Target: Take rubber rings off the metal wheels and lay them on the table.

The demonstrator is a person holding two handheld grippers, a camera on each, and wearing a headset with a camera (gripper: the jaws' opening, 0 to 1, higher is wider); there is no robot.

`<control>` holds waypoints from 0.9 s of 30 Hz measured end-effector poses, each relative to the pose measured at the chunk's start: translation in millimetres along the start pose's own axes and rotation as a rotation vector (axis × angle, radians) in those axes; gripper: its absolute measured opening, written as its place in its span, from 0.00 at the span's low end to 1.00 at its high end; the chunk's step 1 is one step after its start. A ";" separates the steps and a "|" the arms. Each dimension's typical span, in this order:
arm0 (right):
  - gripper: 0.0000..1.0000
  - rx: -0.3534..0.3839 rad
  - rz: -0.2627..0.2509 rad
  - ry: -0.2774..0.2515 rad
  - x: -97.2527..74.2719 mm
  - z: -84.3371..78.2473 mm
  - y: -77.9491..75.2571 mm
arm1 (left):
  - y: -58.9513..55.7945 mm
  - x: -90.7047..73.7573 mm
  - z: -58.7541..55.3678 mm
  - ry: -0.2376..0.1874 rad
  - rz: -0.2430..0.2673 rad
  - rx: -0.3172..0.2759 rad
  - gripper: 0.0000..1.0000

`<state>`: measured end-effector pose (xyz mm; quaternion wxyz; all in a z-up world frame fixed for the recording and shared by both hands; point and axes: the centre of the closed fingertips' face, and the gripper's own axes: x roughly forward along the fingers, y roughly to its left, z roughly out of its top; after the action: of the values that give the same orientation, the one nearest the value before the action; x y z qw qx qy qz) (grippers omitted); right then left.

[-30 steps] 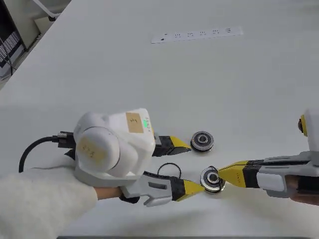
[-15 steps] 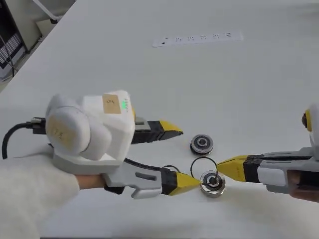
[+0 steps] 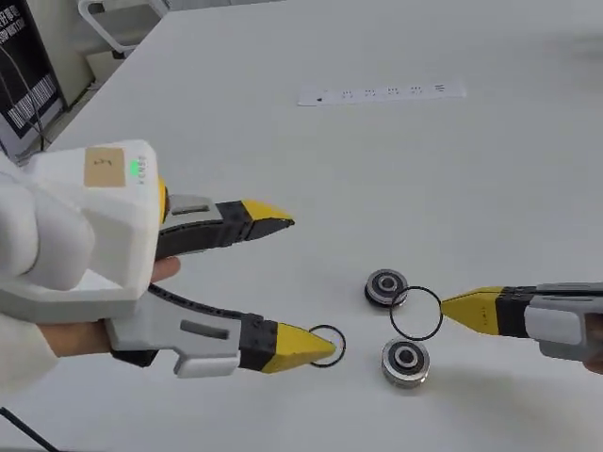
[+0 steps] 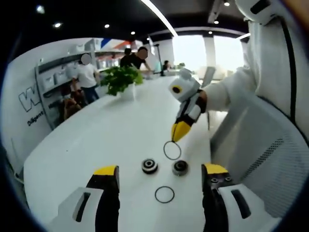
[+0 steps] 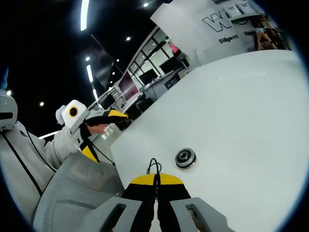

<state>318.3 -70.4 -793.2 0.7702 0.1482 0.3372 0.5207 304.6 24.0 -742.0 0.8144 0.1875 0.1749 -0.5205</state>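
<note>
Two metal wheels lie on the white table (image 3: 283, 141), one farther (image 3: 386, 287) and one nearer (image 3: 405, 362); they also sit side by side (image 4: 149, 166) (image 4: 180, 167). My right gripper (image 3: 450, 307) is shut on a thin black rubber ring (image 3: 415, 313), held just above the table between the wheels. That ring appears edge-on (image 5: 153, 166) at the shut tips of the right gripper (image 5: 155, 180), with one wheel (image 5: 185, 157) beyond. My left gripper (image 3: 308, 284) stands open to the left. Another loose ring (image 3: 326, 346) lies flat by its lower tip, also seen as a ring (image 4: 164, 194).
A white power strip (image 3: 382, 92) lies far back on the table. A chair base (image 3: 118, 19) stands off the table's left edge. A potted plant (image 4: 120, 79) and several people are at the table's far end.
The right gripper has pulled a ring off the nearer wheel and lifted it up and away. The left gripper has drawn back to the left, away from that wheel.
</note>
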 end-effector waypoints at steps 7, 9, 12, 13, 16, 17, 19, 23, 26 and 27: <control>0.00 -0.013 0.013 -0.006 -5.7 9.2 8.5 | 3.5 -23.9 2.8 -0.013 0.048 -0.012 0.84; 0.00 -0.016 0.018 -0.013 -6.0 12.5 11.1 | 6.7 -33.2 2.0 -0.013 0.068 -0.024 0.84; 0.00 -0.023 0.032 -0.018 -5.3 16.5 16.0 | 14.0 -45.5 -0.6 -0.012 0.114 -0.045 0.89; 0.00 -0.029 0.035 -0.015 -4.9 17.4 17.8 | 15.2 -50.1 -1.4 -0.013 0.124 -0.051 0.91; 0.00 -0.039 0.040 -0.010 -3.6 19.2 21.0 | 16.3 -60.1 -4.3 -0.013 0.147 -0.060 0.93; 0.00 -0.039 0.042 -0.010 -3.1 19.8 22.2 | 16.2 -62.7 -5.1 -0.013 0.152 -0.063 0.94; 0.00 -0.040 0.047 -0.008 -2.0 20.4 24.5 | 15.7 -68.9 -7.4 -0.018 0.165 -0.077 0.97; 0.00 -0.046 0.061 -0.004 0.5 22.7 29.7 | 11.1 -79.6 -10.4 -0.066 0.156 -0.125 1.00; 0.00 -0.050 0.072 -0.002 2.4 24.7 33.4 | 13.0 -86.8 -17.8 -0.064 0.177 -0.151 1.00; 0.00 -0.054 0.075 0.000 3.2 25.4 35.0 | 13.0 -89.8 -22.3 -0.051 0.185 -0.150 1.00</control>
<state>311.6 -49.9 -755.6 0.7538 0.1401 0.3171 0.5582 278.8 110.2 -716.6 0.8750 0.1280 0.1744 -0.4331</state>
